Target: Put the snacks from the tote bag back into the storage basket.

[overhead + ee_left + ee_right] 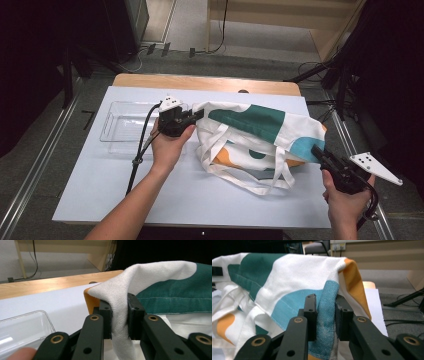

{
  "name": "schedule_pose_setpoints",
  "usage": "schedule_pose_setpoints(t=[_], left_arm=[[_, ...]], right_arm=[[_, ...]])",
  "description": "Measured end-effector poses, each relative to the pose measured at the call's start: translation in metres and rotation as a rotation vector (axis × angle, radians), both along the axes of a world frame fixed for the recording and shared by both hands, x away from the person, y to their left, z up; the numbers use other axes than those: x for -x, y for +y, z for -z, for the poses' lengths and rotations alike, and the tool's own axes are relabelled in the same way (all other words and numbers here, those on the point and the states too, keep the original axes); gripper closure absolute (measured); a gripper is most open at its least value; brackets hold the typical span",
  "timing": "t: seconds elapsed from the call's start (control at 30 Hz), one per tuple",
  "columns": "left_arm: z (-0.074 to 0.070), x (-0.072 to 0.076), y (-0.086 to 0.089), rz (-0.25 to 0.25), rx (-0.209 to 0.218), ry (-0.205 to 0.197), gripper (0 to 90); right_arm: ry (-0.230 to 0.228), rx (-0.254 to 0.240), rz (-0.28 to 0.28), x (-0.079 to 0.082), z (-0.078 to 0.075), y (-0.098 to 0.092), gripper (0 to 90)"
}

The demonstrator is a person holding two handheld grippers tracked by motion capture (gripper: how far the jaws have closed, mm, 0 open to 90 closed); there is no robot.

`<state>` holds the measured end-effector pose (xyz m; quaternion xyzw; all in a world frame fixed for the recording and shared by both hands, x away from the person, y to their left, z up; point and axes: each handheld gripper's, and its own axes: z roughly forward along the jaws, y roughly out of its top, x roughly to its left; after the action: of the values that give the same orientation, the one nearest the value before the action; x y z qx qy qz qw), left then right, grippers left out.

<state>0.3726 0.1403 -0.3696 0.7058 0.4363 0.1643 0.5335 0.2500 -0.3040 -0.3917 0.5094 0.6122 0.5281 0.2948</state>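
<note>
Tote bag (260,135) lifted over bench (100,190) centre, handles drooping beneath it. Left gripper (197,116) clamped on bag's white left corner; right gripper (316,150) clamped on its blue right edge. Clear plastic tray (117,127) just left of bag, behind left hand (167,145).

Black hand-held gripper (197,116), brass rivets, grey plate
</note>
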Motion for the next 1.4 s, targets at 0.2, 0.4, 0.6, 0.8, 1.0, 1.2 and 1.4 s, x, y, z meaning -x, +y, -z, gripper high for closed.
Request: schedule_pose_setpoints(t=[0.2, 0.4, 0.6, 0.8, 1.0, 1.2, 1.4], left_arm=[[0.0, 0.013, 0.004, 0.031, -0.007, -0.025, 45.4], [0.006, 0.036, 0.021, -0.025, -0.017, -0.032, 32.7], [0.028, 0.063, 0.025, 0.028, -0.038, -0.031, 35.6], [0.052, 0.079, 0.002, 0.057, -0.18, -0.024, 37.3], [0.062, 0.079, -0.011, 0.092, -0.203, -0.015, 43.3], [0.069, 0.074, -0.015, 0.116, -0.234, 0.04, 67.7], [0.061, 0.078, -0.014, 0.164, -0.199, 0.05, 82.6]], right_arm=[[-0.053, -0.002, 0.031, 0.012, -0.008, -0.001, 43.5], [-0.071, 0.033, 0.103, 0.036, -0.011, 0.005, 35.7], [-0.067, 0.001, 0.078, 0.053, -0.006, 0.006, 33.4], [-0.058, -0.024, 0.079, 0.067, 0.01, 0.028, 40.3], [-0.073, -0.038, 0.135, 0.081, 0.018, 0.037, 41.4], [-0.046, -0.054, 0.079, 0.085, 0.025, 0.043, 43.8], [0.031, -0.017, -0.059, 0.071, 0.04, 0.068, 45.7]])
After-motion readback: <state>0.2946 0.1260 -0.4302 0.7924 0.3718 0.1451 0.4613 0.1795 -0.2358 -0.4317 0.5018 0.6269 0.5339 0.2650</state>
